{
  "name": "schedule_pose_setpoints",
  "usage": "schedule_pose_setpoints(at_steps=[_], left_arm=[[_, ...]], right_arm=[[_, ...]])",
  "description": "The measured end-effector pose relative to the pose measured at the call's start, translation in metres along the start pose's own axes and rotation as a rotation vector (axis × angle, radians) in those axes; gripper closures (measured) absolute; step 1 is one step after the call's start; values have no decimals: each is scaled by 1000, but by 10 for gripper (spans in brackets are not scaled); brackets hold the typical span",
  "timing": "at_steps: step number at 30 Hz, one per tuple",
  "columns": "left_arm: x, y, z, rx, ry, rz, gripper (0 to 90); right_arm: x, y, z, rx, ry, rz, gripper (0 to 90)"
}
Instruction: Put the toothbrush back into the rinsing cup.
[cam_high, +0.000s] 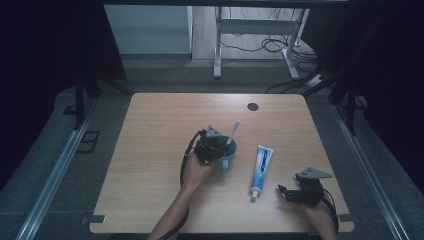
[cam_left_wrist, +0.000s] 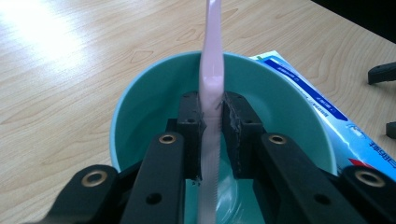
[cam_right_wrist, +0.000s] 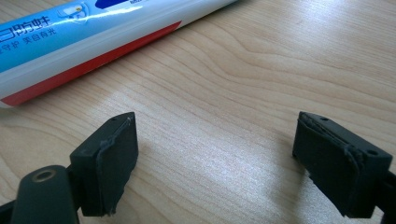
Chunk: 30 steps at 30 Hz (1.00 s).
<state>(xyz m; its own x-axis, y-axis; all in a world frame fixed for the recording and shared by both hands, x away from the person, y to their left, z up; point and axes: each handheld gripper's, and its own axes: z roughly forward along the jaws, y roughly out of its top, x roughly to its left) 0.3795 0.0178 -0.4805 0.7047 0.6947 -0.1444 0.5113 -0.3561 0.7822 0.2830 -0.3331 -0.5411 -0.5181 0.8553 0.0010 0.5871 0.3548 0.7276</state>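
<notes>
Toothbrush (cam_left_wrist: 211, 79) stands in the teal cup (cam_left_wrist: 140, 107) with your left gripper (cam_left_wrist: 212, 112) squeezing it, so let go next; your right gripper (cam_right_wrist: 215, 154) waits wide open near the toothpaste (cam_right_wrist: 93, 42).

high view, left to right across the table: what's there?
left gripper shut on the pink toothbrush standing in the teal cup → toothpaste tube lying flat → right gripper, open, near the table's right front corner.
</notes>
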Motion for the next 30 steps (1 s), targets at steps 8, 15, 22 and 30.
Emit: schedule_pose_setpoints(at_steps=[8, 15, 22, 30], left_arm=[[-1, 2, -3, -4, 9, 13, 704], [-4, 6, -9, -17, 24, 31, 624], [-7, 12, -17, -25, 39, 56, 502], [-10, 18, -28, -25, 50, 72, 302]], right_arm=[[0, 0, 0, 0, 0, -1, 142], [0, 0, 0, 0, -1, -1, 142], [0, 0, 0, -1, -1, -3, 142], [0, 0, 0, -2, -1, -3, 142]])
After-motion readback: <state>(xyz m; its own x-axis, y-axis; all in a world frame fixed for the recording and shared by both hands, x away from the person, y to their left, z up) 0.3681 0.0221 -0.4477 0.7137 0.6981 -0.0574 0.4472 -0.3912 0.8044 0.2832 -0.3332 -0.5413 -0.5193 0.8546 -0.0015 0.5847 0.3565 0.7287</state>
